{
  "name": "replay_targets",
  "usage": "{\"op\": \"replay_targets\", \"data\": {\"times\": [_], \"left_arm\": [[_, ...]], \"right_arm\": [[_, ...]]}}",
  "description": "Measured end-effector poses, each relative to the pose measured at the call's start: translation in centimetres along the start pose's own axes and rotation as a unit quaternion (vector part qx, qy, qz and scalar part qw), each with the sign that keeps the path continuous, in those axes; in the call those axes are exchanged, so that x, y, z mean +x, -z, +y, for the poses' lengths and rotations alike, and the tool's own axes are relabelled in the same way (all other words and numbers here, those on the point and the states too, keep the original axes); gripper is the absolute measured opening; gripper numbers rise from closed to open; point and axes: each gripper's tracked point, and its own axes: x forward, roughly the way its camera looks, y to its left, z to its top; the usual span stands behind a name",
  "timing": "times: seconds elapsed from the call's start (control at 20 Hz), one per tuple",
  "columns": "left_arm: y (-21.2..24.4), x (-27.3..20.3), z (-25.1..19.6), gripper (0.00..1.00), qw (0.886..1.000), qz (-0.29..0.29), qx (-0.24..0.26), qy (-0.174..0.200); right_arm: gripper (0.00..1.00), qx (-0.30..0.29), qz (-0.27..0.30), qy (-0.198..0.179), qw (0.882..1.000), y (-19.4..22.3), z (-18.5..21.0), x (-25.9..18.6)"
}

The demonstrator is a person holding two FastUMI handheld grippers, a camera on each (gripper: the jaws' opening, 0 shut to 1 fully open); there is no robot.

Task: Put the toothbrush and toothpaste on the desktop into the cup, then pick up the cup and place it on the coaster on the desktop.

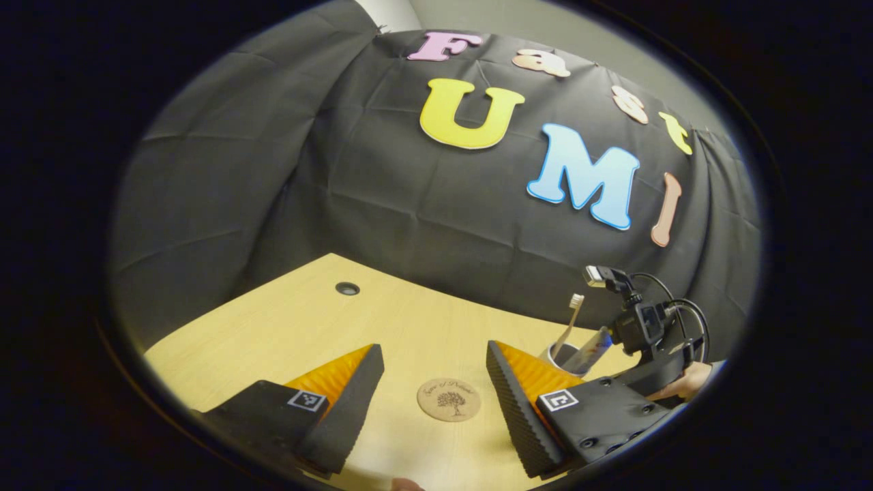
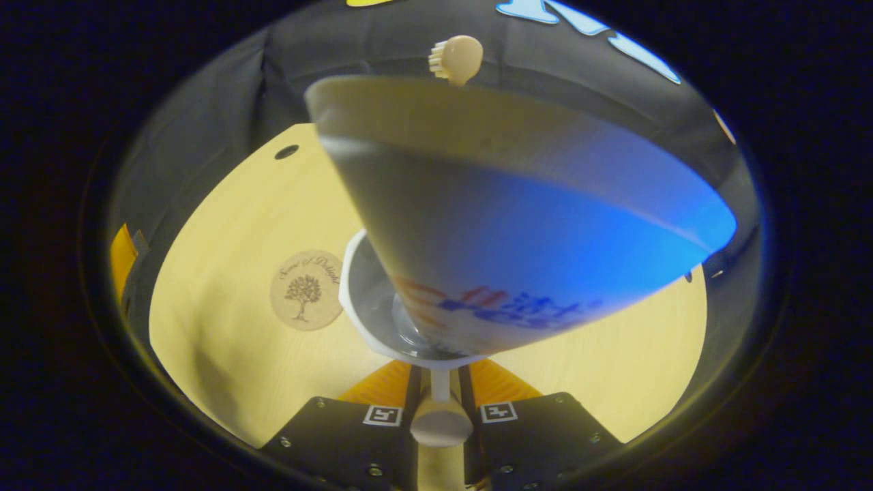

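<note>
Both items sit in the white plastic cup: the pale-handled toothbrush stands with its bristle head at the top of the right gripper view, and the blue-and-white toothpaste tube leans toward the camera across the centre of the frame. The right gripper at bottom centre has its fingers drawn close on the cup's handle, a pale knob-ended piece running between them; I judge it clamped there, a hold suited to lifting the loaded cup without tipping it. In the left gripper view the same cup stands lower right, partly behind the left gripper's own finger. The left gripper hangs with fingers spread wide, holding nothing, framing the round cork coaster with a tree print at bottom centre. The coaster lies on the light wood tabletop, just beside the cup. Remaining step, by my reading: carry the cup over. The left gripper's fingers flanking the coaster could obstruct the set-down. A cable hole sits upper left, well clear.
</note>
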Motion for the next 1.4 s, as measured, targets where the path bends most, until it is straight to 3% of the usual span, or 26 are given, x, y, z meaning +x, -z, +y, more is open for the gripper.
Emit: {"op": "replay_targets", "data": {"times": [0.05, 0.1, 0.75, 0.8, 0.9, 1.05, 1.25, 1.4], "left_arm": [[-0.1, -0.3, 0.2, 0.97, 1.0, -0.001, 0.002, -0.001], [-0.1, -0.6, 0.5, 0.97, 1.0, -0.003, 0.005, -0.003], [-1.0, -4.4, 6.6, 0.97, 0.999, -0.011, -0.008, -0.04], [-1.0, -4.7, 7.0, 0.98, 0.999, -0.011, -0.01, -0.042], [-0.9, -4.9, 7.6, 0.98, 0.999, -0.011, -0.012, -0.047], [-0.8, -5.3, 8.2, 0.98, 0.999, -0.01, -0.016, -0.051], [-0.7, -5.4, 8.4, 0.97, 0.998, -0.009, -0.02, -0.052], [-0.7, -5.5, 8.1, 0.98, 0.999, -0.009, -0.017, -0.051]], "right_arm": [[0.22, -0.002, -0.001, -0.005, 1.0, -0.3, 0.7, -0.1], [0.26, -0.003, -0.001, -0.01, 1.0, -0.4, 1.4, -0.1], [0.26, -0.04, 0.018, -0.064, 0.997, -1.8, 10.5, 1.7], [0.31, -0.041, 0.019, -0.065, 0.997, -1.9, 11.2, 2.3], [0.27, -0.045, 0.022, -0.067, 0.997, -2.5, 12.2, 3.3], [0.26, -0.05, 0.022, -0.059, 0.997, -3.1, 13.1, 4.9], [0.22, -0.056, 0.024, -0.053, 0.997, -2.6, 12.5, 3.3], [0.28, -0.055, 0.023, -0.053, 0.997, -2.4, 12.1, 3.0]]}}
